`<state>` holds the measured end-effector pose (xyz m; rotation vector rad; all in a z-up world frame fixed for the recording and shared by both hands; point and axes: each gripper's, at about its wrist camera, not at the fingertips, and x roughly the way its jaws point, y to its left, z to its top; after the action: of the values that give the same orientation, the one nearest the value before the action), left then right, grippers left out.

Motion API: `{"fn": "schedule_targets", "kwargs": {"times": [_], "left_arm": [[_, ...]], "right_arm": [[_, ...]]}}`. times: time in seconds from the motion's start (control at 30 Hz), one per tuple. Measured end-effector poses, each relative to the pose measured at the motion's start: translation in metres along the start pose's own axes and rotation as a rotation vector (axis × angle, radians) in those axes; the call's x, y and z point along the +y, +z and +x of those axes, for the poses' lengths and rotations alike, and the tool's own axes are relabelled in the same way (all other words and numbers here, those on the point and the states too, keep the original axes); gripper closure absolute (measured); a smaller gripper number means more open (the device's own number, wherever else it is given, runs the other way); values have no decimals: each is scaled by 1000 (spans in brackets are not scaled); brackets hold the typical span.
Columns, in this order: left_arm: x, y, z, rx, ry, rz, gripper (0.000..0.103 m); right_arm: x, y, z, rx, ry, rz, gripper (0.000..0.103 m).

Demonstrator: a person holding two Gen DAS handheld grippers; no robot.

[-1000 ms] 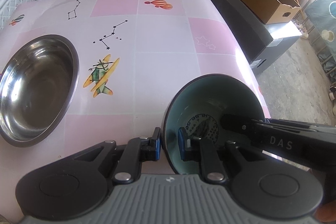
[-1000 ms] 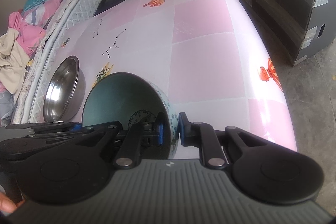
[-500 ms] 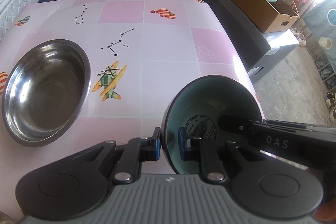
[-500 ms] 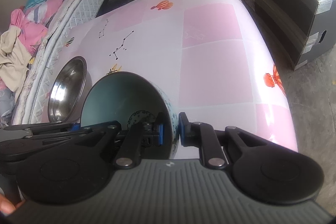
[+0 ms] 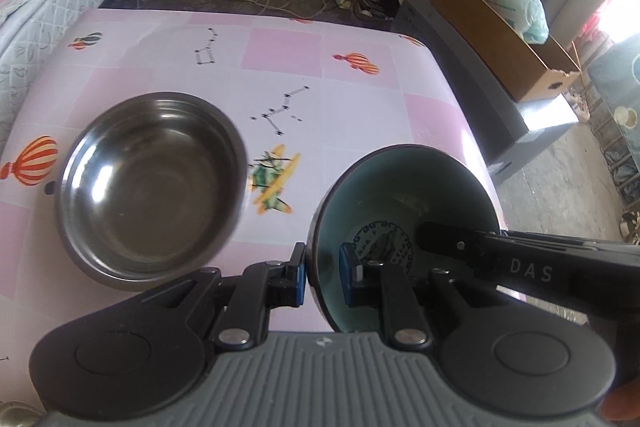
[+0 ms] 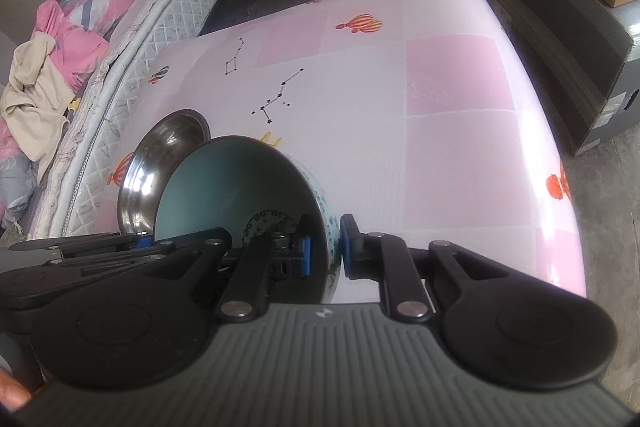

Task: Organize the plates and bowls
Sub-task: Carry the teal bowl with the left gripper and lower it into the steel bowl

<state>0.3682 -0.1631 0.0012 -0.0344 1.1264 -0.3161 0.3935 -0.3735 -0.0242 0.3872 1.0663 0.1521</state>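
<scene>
Two bowls are the only dishes in sight, and no plate shows in either view. The teal ceramic bowl (image 5: 404, 211) is lifted off the counter (image 5: 360, 99) and tipped so its mouth faces forward, held from both sides at once: the left gripper (image 5: 322, 275) has its jaws closed on the bowl's left rim, one blue pad outside the wall and one inside, while the right gripper (image 6: 325, 247) clamps the opposite rim in the same way, its left pad inside the bowl and its right pad against the patterned outer wall. In the left wrist view the right tool's arm reaches across the bowl's mouth from the right. The stainless steel bowl (image 5: 150, 183) sits upright and empty on the pink patterned counter, to the left of the teal bowl and apart from it; in the right wrist view the teal bowl's rim overlaps it, but that looks like one thing in front of another rather than contact. Judging from this, the sorting is midway at best: one bowl is in hand and not yet put down, and nothing is stacked. The likely remaining step is to carry the teal bowl over the steel one, level it and nest it inside, then let go with both jaws. A bed (image 6: 132, 27) runs along the counter's left side.
</scene>
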Motion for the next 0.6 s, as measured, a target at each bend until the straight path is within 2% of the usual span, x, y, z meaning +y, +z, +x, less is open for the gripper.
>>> {"fn": "schedule_targets", "kwargs": {"times": [0.37,0.6], "left_arm": [[92,32,-18,-41,65,-114,85],[140,48,4,-31,123,-171,85]], "right_arm": [[82,42,38,35,86,-72,90],[130,64,89,86,131,-95,90]]}}
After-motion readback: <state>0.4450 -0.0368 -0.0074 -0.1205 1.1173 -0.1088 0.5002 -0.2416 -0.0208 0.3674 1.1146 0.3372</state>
